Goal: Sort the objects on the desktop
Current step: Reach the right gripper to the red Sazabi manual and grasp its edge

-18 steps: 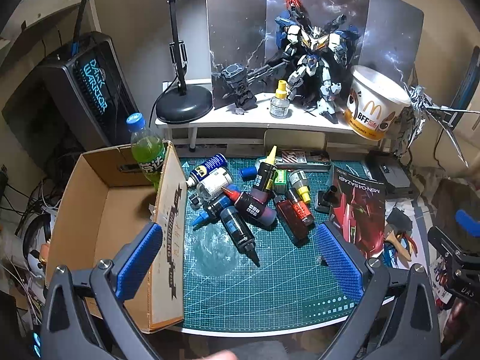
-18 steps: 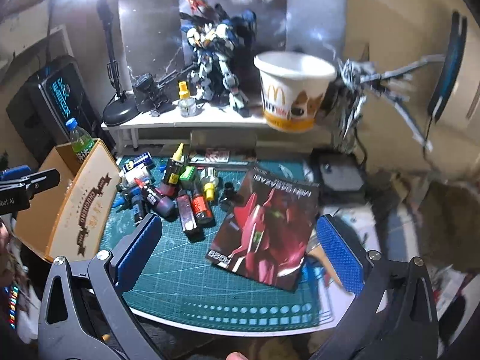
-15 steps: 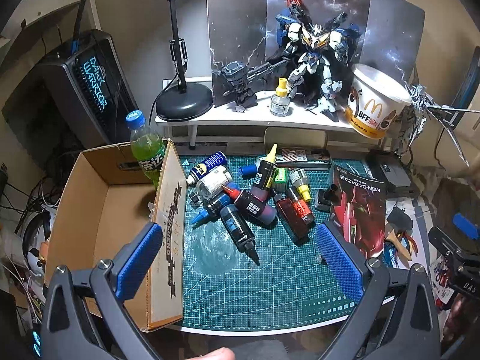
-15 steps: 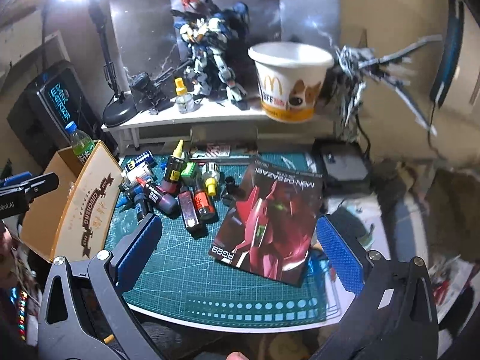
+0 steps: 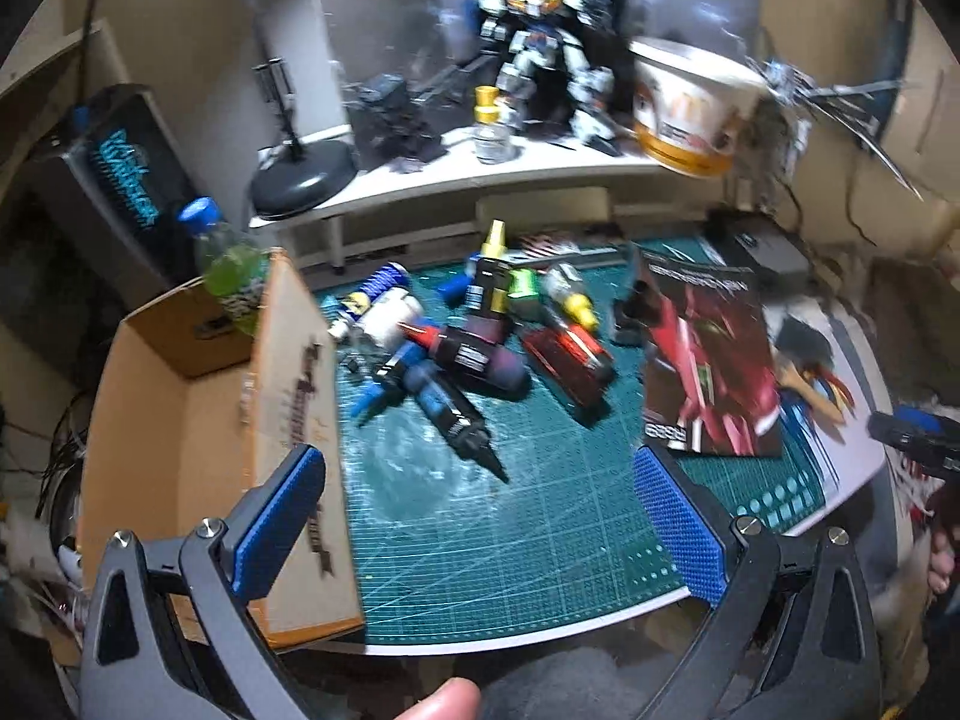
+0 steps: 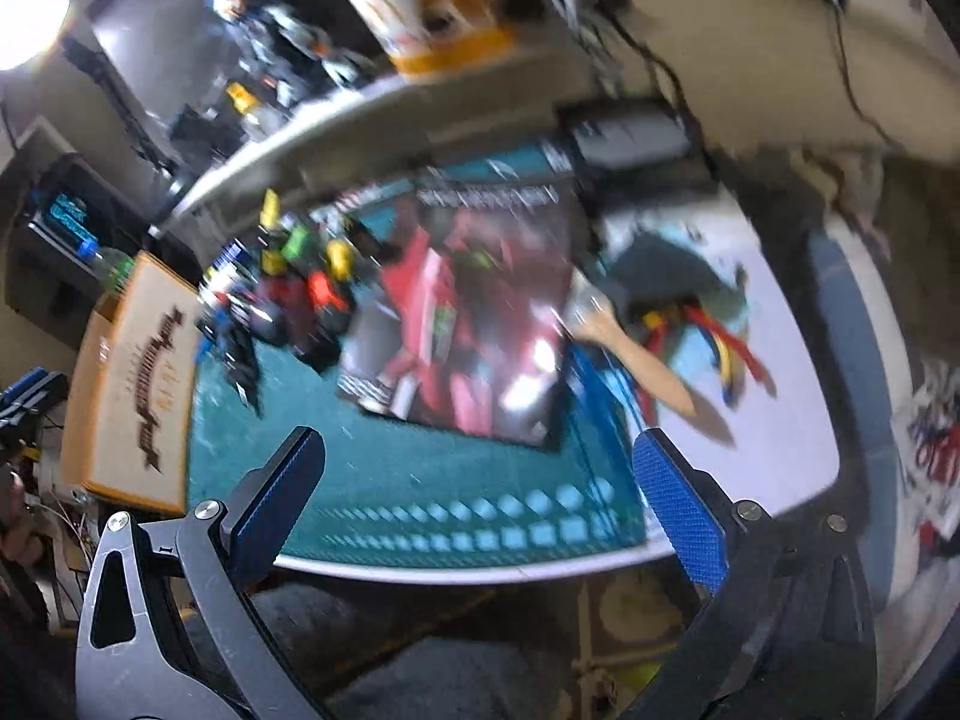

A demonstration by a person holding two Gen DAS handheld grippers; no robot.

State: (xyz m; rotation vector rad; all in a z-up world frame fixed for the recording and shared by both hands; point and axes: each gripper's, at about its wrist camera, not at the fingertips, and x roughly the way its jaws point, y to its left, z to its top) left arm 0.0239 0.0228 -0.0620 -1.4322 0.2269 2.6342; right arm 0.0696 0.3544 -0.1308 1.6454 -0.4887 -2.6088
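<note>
Left gripper: jaws spread wide, nothing between the blue pads, tilted down over the near part of the green cutting mat. A fingertip shows at the bottom edge of the left wrist view.

Just past the pads, mid-mat: a pile of paint bottles lying on their sides, overlapping. In it, a black-tipped blue bottle points toward the gripper, a dark purple bottle lies across it, and a red bottle sits at the right side. One yellow-capped bottle is at the back of the pile.

Left of the mat: an open cardboard box, printed side wall touching the mat edge. A green soda bottle with a blue cap stands at its far corner.

Right of the pile: a red model-kit manual flat on the mat, near the right pad.

Behind: a white shelf with a robot model, a paper bucket and a lamp base.

Right gripper: also wide open and empty, aimed down at the near mat edge. This view is heavily motion-blurred. The manual lies just beyond its pads and the box is at far left. Coloured tool handles are on the white desk to the right; type unclear.
</note>
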